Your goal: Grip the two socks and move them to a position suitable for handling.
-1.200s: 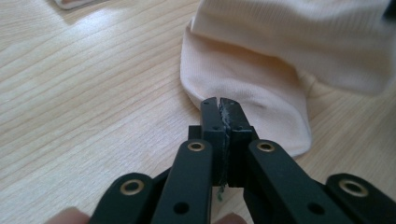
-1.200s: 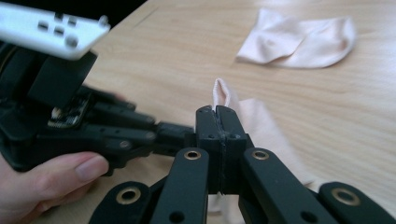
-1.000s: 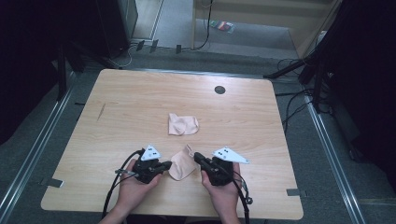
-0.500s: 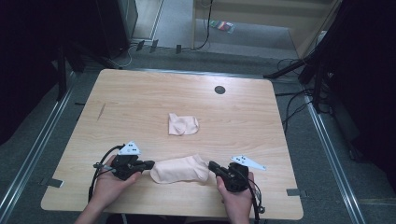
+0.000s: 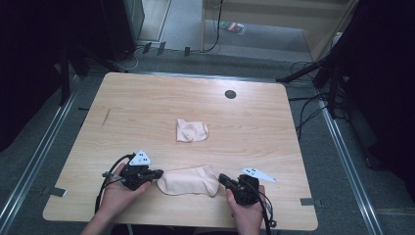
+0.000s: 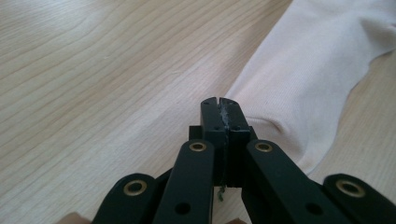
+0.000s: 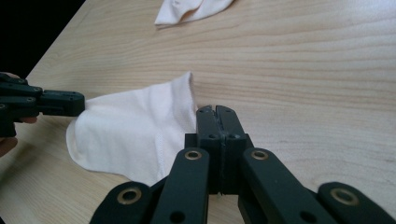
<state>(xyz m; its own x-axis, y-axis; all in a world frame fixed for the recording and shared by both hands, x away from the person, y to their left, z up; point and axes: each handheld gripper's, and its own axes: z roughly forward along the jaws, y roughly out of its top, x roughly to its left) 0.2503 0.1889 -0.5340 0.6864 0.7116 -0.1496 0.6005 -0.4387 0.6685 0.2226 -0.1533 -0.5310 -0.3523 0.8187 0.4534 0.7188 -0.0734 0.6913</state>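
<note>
One pale peach sock (image 5: 188, 180) lies flat and stretched out between your two tongs, its fabric smooth with a slight ridge near one end. Your left tongs (image 5: 157, 173) are closed on its left end, and your right tongs (image 5: 222, 178) are closed at its right end, the cloth pinched between the tips. The bench (image 5: 274, 132) is light wood grain. Farther out, a second folded sock (image 5: 192, 130) rests mid-bench, beyond it a dark round hole (image 5: 230, 94), grey floor and cables.
</note>
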